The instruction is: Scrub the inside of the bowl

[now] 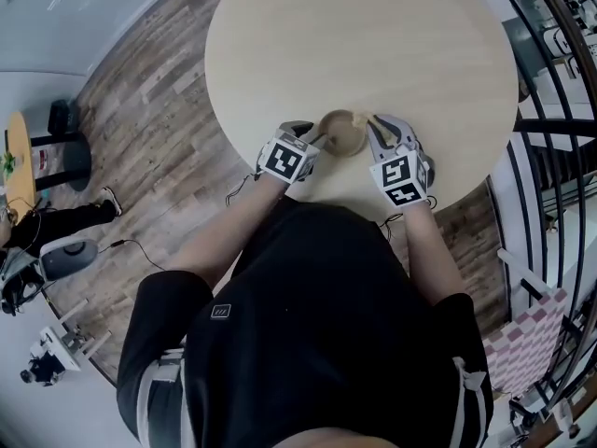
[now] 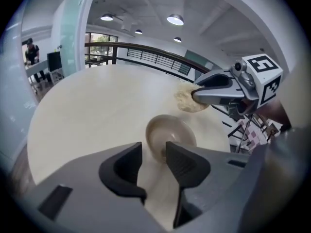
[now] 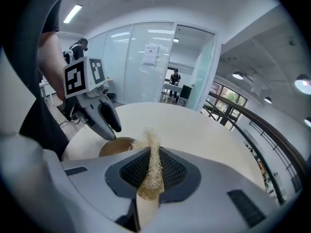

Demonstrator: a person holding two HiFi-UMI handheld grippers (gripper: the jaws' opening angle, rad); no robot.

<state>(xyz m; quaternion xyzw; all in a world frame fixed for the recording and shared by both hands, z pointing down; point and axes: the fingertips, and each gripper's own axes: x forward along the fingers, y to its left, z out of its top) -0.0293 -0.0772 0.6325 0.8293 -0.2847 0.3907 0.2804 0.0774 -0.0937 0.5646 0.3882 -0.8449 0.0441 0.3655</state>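
A small tan bowl point(image 1: 342, 133) stands on the round pale table point(image 1: 373, 35) near its front edge. My left gripper point(image 1: 312, 138) is at the bowl's left side. In the left gripper view its jaws stand open point(image 2: 154, 152) with the bowl's near rim point(image 2: 158, 149) in the gap between the pads, not pressed. My right gripper point(image 1: 375, 125) is at the bowl's right side, shut on a straw-coloured loofah scrubber point(image 3: 150, 166), which pokes out above the bowl point(image 3: 115, 146). From the left gripper view the scrubber point(image 2: 187, 101) hangs past the bowl's far rim, above the table.
The table edge runs close to my body. A dark railing point(image 1: 550, 73) curves along the right. A small yellow side table point(image 1: 19, 157) and equipment on the wooden floor stand at the left. People stand far off behind glass walls point(image 3: 175, 76).
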